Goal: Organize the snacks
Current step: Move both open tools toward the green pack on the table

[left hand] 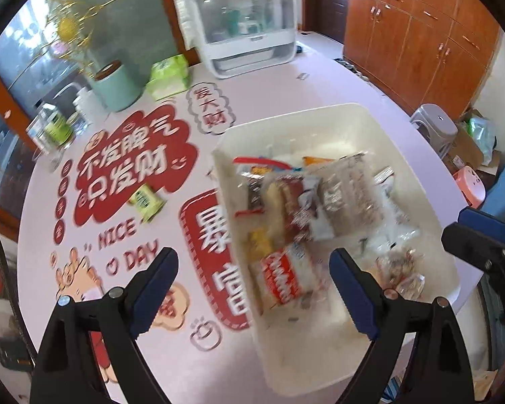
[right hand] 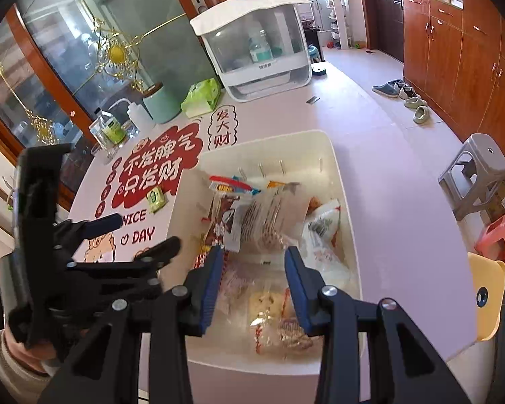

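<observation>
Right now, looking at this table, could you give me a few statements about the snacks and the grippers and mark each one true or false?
1. The white bin holds several snack packets. True.
2. A small green packet lies inside the bin. False: it lies on the table mat, outside the bin.
3. The left gripper is clamped on a packet. False: it is open and holds nothing.
4. The right gripper is open above the bin. True.
5. The mint-green canister stands beside a green tissue pack. True.

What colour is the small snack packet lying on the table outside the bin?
Yellow-green small flat packet, clearest in the left wrist view.
</observation>
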Demonstrator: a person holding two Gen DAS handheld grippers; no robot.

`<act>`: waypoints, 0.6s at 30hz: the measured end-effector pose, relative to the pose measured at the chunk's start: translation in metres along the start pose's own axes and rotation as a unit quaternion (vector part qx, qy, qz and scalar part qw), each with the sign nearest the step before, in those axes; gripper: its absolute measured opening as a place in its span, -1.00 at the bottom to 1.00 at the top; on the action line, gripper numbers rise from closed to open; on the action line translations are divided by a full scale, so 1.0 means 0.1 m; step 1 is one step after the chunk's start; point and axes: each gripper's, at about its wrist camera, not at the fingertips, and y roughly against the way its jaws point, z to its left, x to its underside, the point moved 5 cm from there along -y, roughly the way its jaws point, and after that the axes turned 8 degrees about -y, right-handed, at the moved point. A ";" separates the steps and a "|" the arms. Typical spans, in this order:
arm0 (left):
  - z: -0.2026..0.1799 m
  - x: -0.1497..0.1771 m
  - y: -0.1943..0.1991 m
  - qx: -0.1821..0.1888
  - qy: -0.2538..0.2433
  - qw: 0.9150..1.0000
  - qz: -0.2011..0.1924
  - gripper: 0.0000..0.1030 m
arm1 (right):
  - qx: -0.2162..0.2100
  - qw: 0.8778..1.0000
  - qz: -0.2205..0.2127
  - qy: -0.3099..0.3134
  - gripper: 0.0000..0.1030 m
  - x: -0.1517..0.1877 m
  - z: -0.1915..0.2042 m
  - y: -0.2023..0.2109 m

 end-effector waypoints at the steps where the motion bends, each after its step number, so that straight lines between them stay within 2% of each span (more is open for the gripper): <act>1: 0.07 0.06 0.05 -0.003 0.006 1.000 -0.002 0.76 | 0.000 1.000 0.002 0.002 -0.25 0.03 0.03 -0.01; 8: 0.69 0.35 0.31 -0.039 0.047 0.998 -0.008 0.76 | -0.003 1.000 0.008 0.029 -0.25 0.09 0.40 -0.05; 18: 1.85 0.44 0.64 -0.096 0.089 0.991 -0.042 0.76 | -0.012 0.996 -0.005 0.086 -0.25 -0.04 1.35 -0.21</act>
